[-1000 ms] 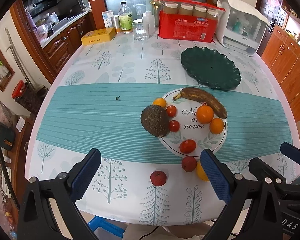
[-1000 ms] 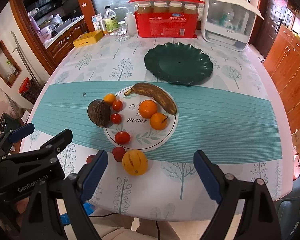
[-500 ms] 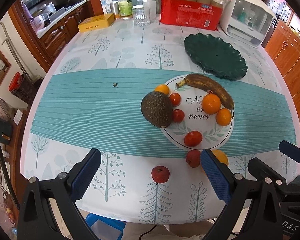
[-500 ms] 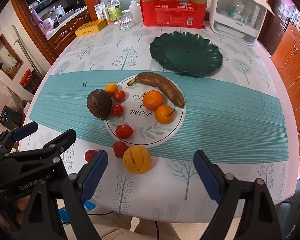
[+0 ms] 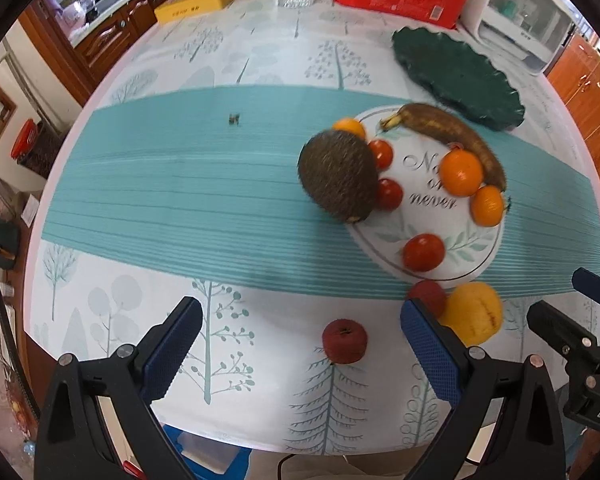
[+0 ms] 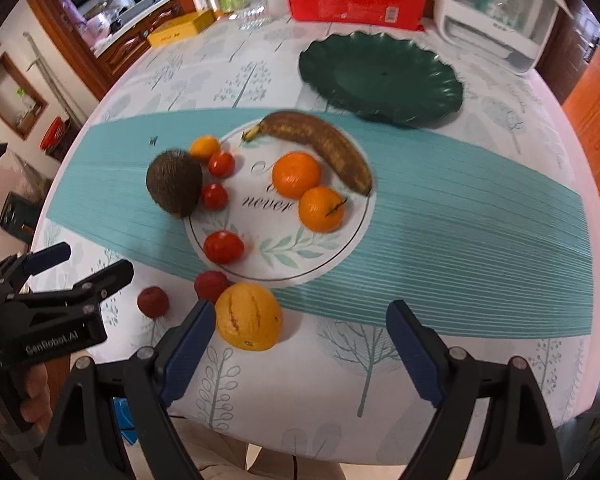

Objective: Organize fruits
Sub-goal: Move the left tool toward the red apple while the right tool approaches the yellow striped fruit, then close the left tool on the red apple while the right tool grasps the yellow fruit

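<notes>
Both grippers are spread wide and hold nothing. The right gripper (image 6: 300,344) should drop straight over the yellow melon (image 6: 248,317), low in the frame, and squeeze softly. The green plate (image 6: 380,76) waits up top.

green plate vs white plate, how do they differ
The green plate is dark, scallop-edged and holds nothing; the white plate is smooth-rimmed, printed with leaves and lettering, and carries a banana, oranges and tomatoes. The green plate sits farther back. Both are round and rest on the table.

Both wide-open claws have moved closer to the fruit, the right claw (image 6: 300,344) nearing the yellow melon (image 6: 248,316).
</notes>
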